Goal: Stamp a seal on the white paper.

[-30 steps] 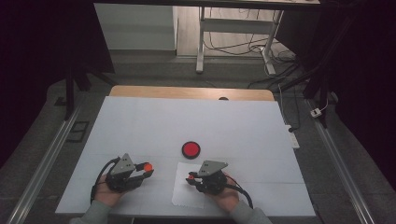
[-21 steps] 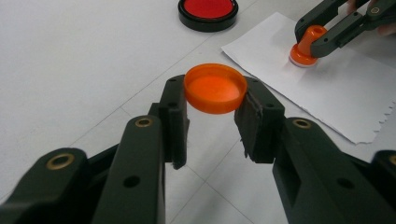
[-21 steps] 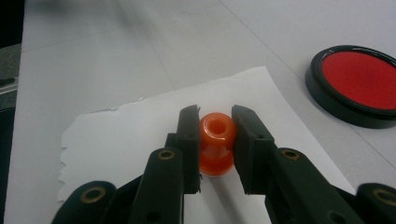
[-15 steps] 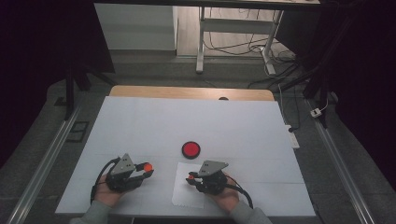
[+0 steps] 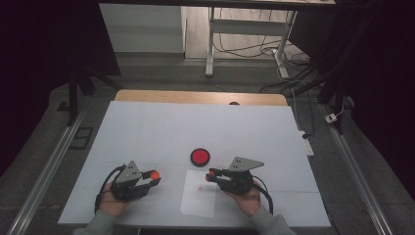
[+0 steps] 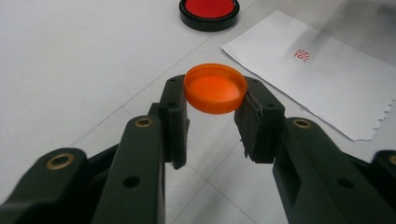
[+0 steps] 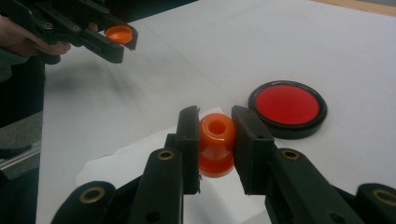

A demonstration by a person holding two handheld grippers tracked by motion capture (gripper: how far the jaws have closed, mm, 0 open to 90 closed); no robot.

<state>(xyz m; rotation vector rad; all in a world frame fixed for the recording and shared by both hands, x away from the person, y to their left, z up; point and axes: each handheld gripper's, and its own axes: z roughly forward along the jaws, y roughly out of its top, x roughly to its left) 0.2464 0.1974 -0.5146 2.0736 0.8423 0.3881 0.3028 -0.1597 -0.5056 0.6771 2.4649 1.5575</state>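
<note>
Judging stamping done: red mark (image 6: 302,55) already on white paper sheet (image 5: 198,199), right gripper (image 7: 215,140) pinching orange plastic stamp (image 7: 216,145) above it, left gripper (image 6: 215,100) clamping orange round cap (image 6: 215,88) nearby, recapping left.

glossy orange plastic cap (image 6: 215,88) and stamp (image 7: 216,144), matt white paper sheet (image 6: 327,70), smooth white table (image 5: 195,127).

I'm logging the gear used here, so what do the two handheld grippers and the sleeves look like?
Both the left gripper and the right gripper are black, with brass-coloured pins at the jaw joints, a grey three-cornered plate on top, and a black cable looping behind. The sleeves look grey-green.
</note>
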